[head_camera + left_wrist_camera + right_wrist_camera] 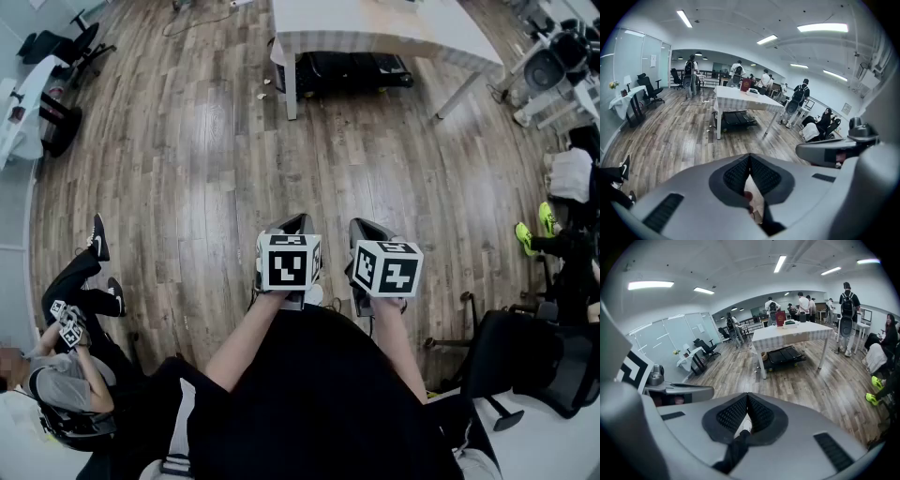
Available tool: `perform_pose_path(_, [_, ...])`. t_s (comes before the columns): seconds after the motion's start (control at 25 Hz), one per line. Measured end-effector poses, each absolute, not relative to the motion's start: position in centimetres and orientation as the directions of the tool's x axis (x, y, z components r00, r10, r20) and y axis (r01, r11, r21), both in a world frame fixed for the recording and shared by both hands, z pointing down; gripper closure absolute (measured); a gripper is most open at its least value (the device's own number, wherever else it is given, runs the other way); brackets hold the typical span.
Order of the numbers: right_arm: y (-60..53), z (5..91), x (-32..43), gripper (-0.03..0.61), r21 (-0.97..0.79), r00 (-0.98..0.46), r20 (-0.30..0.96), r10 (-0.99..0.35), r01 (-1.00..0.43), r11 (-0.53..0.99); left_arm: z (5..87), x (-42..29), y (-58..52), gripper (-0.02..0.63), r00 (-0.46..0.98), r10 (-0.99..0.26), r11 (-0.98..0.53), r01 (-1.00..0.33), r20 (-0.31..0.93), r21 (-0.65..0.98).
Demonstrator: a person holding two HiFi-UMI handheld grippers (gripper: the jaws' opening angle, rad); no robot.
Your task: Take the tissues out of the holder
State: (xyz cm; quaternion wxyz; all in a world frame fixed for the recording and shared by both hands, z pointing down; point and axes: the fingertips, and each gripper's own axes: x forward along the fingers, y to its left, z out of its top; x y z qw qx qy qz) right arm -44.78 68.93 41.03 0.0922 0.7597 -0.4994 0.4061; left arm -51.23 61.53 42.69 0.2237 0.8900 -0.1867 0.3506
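**A:** Entry 1, left gripper?

**B:** Jaws closed, ribbed pads meeting at the tips. Nothing is held.

**A:** Entry 2, right gripper?

**B:** Same: jaws fully together and empty. In the head view the 2 grippers sit side by side, close to the person's body and aimed out over the floor.

**A:** Entry 3, tissues and holder?

**B:** No tissues can be made out. 1 red box stands on the white counter with a small pale item just beside it. I cannot tell whether the box is the holder. Both are well apart from either pair of jaws, straight ahead across the room.

**A:** Entry 4, edges and free space?

**B:** Bare wood planks run from the grippers to the near edge of the counter. 1 black cart sits under the counter, between its legs. 1 seated person is low on the left and dark chairs are low on the right. The lane between them is open.
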Motion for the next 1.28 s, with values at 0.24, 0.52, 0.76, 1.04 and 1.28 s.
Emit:
perform_pose_path(0.24, [66.7,41.0,-46.0,0.566,-0.277,0.094,0.705,-0.703,-0.875,-0.396,42.6,-51.2,61.1,0.604,0.664,-0.208,-0.809,-0.530,0.718,0.255])
perform_pose_path(0.52, [65.6,40.8,-46.2,0.566,-0.287,0.062,0.696,-0.716,-0.889,-0.356,42.3,-51.5,60.1,0.604,0.657,-0.239,-0.793,-0.558,0.715,0.247])
perform_pose_path(0.76, [66.2,41.0,-45.7,0.566,-0.296,0.057,0.695,-0.717,-0.886,-0.357,42.2,-50.8,60.4,0.604,0.656,-0.244,-0.794,-0.558,0.714,0.241])
perform_pose_path(1.04, [66.5,40.7,-44.8,0.566,-0.322,0.051,0.679,-0.732,-0.876,-0.360,42.1,-50.1,60.7,0.604,0.652,-0.254,-0.796,-0.561,0.715,0.228])
perform_pose_path(1.28, [65.9,40.9,-44.4,0.566,-0.356,0.043,0.654,-0.755,-0.863,-0.358,42.9,-50.4,60.2,0.604,0.631,-0.268,-0.784,-0.582,0.728,0.216])
